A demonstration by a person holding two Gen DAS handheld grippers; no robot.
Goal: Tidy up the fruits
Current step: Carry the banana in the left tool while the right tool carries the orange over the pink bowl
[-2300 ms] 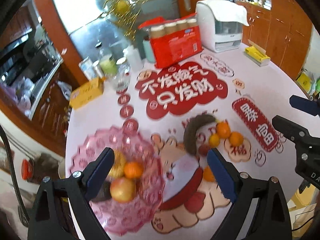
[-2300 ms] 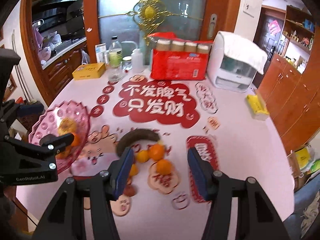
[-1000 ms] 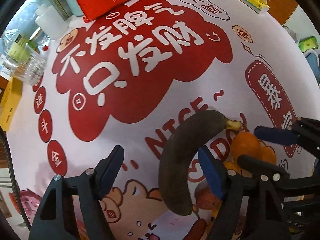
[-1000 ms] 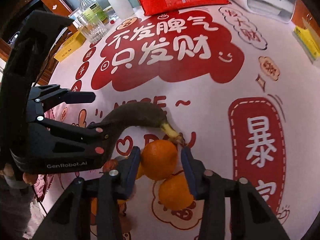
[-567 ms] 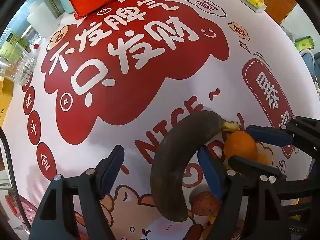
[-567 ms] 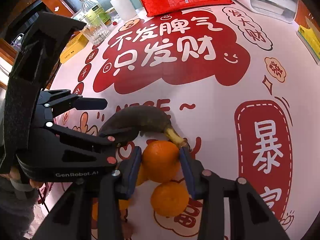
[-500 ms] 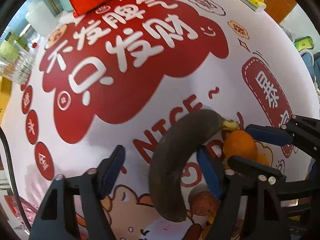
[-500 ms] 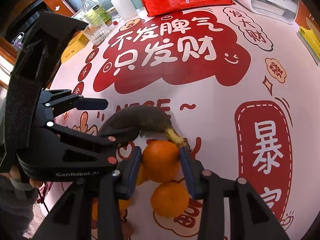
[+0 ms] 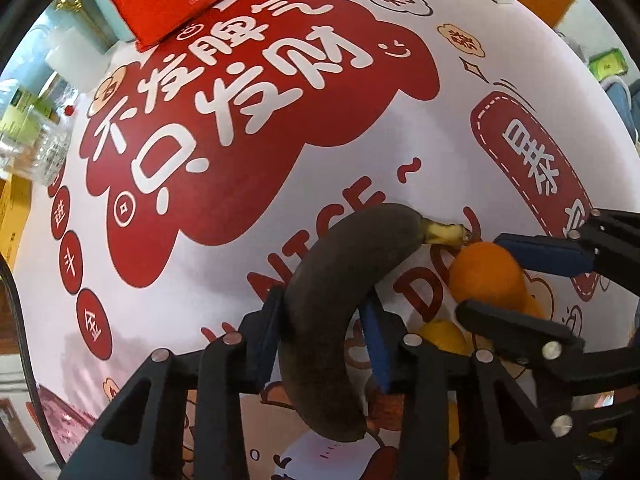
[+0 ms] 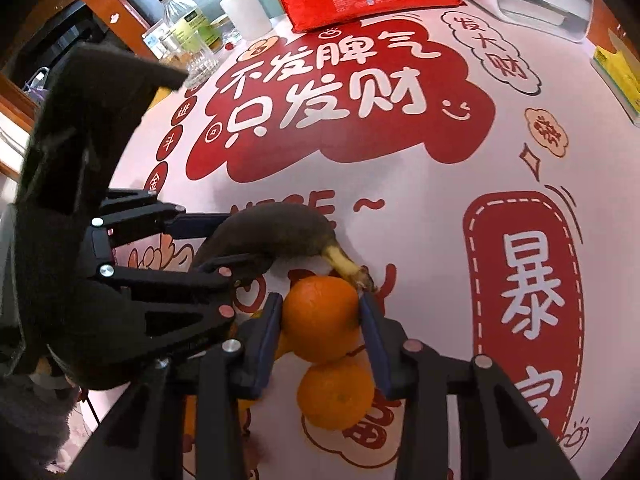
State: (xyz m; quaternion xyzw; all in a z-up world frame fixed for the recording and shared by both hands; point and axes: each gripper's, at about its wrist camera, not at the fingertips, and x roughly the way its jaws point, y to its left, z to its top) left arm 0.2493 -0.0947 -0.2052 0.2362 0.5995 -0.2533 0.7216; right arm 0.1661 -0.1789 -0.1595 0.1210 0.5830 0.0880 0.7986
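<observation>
Grasping step: left gripper [image 9: 324,332] jaws closing onto blackened banana [image 9: 340,300]; right gripper [image 10: 322,316] clamps orange [image 10: 322,316]. Next: lift both clear of surface [image 10: 400,208].

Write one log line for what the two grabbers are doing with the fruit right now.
left gripper: jaws closing around dark banana | right gripper: shut on orange | second orange: on table mat
</observation>
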